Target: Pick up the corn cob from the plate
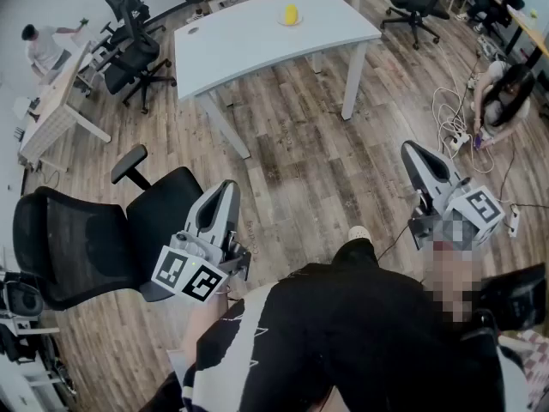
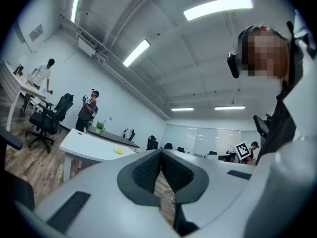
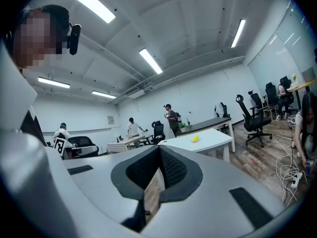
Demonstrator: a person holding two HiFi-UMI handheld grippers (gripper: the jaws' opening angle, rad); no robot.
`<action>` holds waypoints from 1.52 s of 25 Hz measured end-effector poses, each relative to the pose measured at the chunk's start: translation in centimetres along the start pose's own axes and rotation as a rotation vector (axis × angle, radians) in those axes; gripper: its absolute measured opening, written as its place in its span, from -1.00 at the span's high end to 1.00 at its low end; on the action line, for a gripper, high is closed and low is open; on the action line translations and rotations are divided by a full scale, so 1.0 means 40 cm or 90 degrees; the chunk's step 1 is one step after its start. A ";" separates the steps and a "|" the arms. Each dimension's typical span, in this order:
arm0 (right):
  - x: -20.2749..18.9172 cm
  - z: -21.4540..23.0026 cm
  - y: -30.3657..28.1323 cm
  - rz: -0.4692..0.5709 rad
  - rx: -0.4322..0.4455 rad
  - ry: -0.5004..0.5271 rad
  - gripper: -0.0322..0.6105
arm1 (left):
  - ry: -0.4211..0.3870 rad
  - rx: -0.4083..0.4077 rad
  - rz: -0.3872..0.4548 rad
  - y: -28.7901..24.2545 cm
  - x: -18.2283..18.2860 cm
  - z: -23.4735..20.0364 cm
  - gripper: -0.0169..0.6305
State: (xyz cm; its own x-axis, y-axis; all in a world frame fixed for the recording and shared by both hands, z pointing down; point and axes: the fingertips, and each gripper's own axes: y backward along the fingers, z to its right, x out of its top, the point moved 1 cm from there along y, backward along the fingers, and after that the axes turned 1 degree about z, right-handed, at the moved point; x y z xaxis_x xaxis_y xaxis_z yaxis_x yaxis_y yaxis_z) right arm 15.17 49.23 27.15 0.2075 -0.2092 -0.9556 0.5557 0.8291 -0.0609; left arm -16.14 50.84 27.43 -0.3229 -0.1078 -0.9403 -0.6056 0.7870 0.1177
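A yellow corn cob [image 1: 291, 13] lies on a small plate [image 1: 291, 22] near the far edge of a white table [image 1: 257, 41], well ahead of me. The cob [image 2: 119, 150] shows as a small yellow spot in the left gripper view, and the cob [image 3: 195, 138] shows again in the right gripper view. My left gripper [image 1: 225, 194] is held low at the left, shut and empty. At the right my right gripper [image 1: 414, 154] is also shut with nothing in it. Both are far from the table.
A black office chair [image 1: 103, 230] stands close at my left. More chairs [image 1: 129, 50] and a desk [image 1: 51, 101] with a person sit at the far left. Cables and a power strip [image 1: 459, 136] lie on the wood floor at the right, near a crouching person [image 1: 506, 93].
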 end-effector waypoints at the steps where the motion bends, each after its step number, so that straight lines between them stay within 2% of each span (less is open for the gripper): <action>1: 0.003 -0.005 -0.001 0.001 0.001 0.001 0.86 | 0.000 -0.003 0.001 0.000 0.004 0.002 0.90; 9: 0.003 -0.053 -0.006 -0.002 -0.001 0.039 0.86 | 0.001 -0.015 0.007 0.019 0.010 0.000 0.90; 14: -0.014 -0.059 -0.008 -0.014 -0.004 0.027 0.85 | 0.006 -0.007 0.005 0.025 -0.004 -0.015 0.90; 18: -0.044 -0.018 -0.019 -0.038 -0.024 0.013 0.85 | 0.009 0.016 -0.007 0.018 -0.041 -0.038 0.90; 23: -0.025 0.040 -0.094 -0.033 -0.008 -0.007 0.85 | 0.076 0.012 0.025 -0.025 -0.052 -0.083 0.90; 31: 0.035 0.173 -0.322 -0.039 0.037 -0.021 0.85 | 0.051 0.035 -0.016 -0.207 -0.024 -0.164 0.90; 35: 0.056 0.274 -0.426 -0.058 0.057 -0.012 0.86 | 0.037 0.047 -0.045 -0.346 -0.047 -0.210 0.90; 38: 0.065 0.364 -0.493 -0.069 0.064 -0.011 0.85 | 0.048 0.057 -0.050 -0.447 -0.072 -0.244 0.90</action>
State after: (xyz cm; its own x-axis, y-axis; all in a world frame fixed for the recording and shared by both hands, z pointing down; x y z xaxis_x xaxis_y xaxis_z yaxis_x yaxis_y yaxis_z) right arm 16.47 24.77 30.07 0.1556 -0.3047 -0.9397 0.6531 0.7454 -0.1335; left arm -11.47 31.14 31.15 -0.3329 -0.2148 -0.9182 -0.5645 0.8253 0.0116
